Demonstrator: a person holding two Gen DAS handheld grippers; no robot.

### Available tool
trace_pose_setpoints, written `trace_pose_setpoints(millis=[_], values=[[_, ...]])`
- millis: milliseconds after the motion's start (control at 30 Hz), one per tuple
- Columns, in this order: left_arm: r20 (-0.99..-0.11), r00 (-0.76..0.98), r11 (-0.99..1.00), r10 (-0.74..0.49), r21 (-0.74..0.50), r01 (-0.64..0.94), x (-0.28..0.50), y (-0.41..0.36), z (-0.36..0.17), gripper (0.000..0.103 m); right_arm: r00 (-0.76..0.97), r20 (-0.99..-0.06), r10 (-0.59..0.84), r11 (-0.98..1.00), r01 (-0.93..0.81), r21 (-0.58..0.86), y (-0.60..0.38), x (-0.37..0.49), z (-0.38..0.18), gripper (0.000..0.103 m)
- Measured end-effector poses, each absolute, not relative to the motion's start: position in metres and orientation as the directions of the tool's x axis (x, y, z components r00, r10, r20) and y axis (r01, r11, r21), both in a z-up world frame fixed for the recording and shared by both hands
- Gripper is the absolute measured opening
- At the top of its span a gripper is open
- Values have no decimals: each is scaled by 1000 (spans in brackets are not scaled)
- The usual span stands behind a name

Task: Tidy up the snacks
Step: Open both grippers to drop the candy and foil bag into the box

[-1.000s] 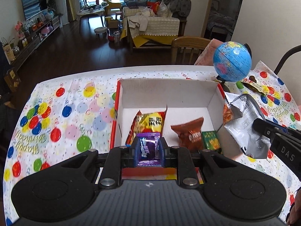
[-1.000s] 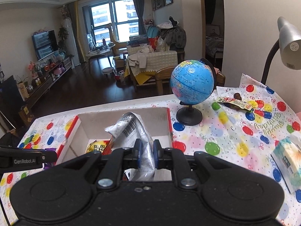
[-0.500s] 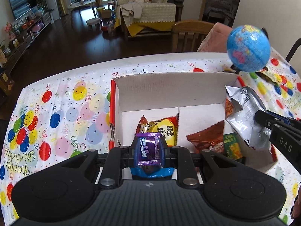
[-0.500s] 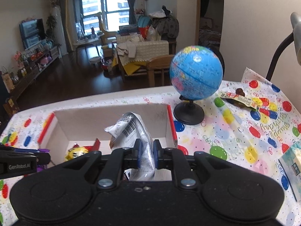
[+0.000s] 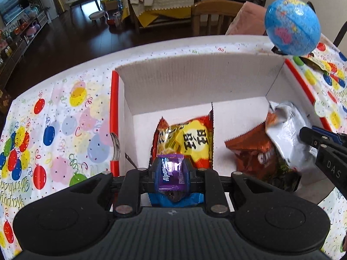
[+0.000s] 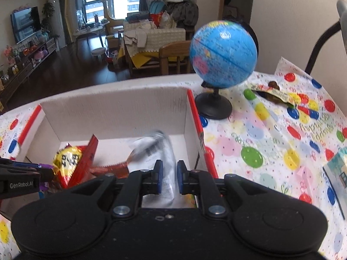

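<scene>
Over the box (image 5: 195, 80), the left hand-held gripper (image 5: 171, 172) clamps a purple candy (image 5: 171, 171) while the right hand-held gripper (image 6: 168, 176), fingers parted, releases a silver bag (image 6: 160, 151); the candy's drop probably comes next.

You have one cardboard box (image 5: 195, 80), five snack packets in or over it: one purple (image 5: 171, 172), one yellow (image 5: 190, 138), one brown (image 5: 249, 151), one silver (image 5: 288, 134), one blue (image 5: 186, 200), two grippers (image 5: 171, 173) (image 6: 168, 176), one globe (image 6: 223, 53), one balloon tablecloth (image 6: 271, 143).

Home living room: television (image 6: 23, 25), sofa (image 6: 156, 34), dining chair (image 6: 175, 56).
</scene>
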State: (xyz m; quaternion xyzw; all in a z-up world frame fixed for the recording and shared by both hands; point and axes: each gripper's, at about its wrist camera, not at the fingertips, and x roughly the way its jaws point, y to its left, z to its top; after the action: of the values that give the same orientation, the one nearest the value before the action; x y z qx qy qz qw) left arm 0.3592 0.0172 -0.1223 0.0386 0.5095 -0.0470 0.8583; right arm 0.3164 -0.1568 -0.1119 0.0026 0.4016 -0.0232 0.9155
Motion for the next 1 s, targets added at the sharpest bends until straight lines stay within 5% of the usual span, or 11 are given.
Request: trace_pose_setpoints(millis=[500, 600, 700, 1000], values=[[-882, 465, 992, -81, -27, 120, 347, 22, -119, 25, 675, -737, 40, 999, -9, 47, -153, 287, -98, 39], [-879, 471, 994, -74, -28, 104, 338, 23, -113, 34, 679, -731, 62, 998, -31, 56, -153, 280, -93, 47], [-870, 487, 996, -75, -40, 83, 326, 25, -105, 63, 685, -724, 80, 997, -48, 66, -155, 272, -87, 51], [-849, 522, 997, -78, -64, 45, 287, 25, -80, 63, 711, -692, 125, 992, -99, 77, -165, 240, -67, 70]])
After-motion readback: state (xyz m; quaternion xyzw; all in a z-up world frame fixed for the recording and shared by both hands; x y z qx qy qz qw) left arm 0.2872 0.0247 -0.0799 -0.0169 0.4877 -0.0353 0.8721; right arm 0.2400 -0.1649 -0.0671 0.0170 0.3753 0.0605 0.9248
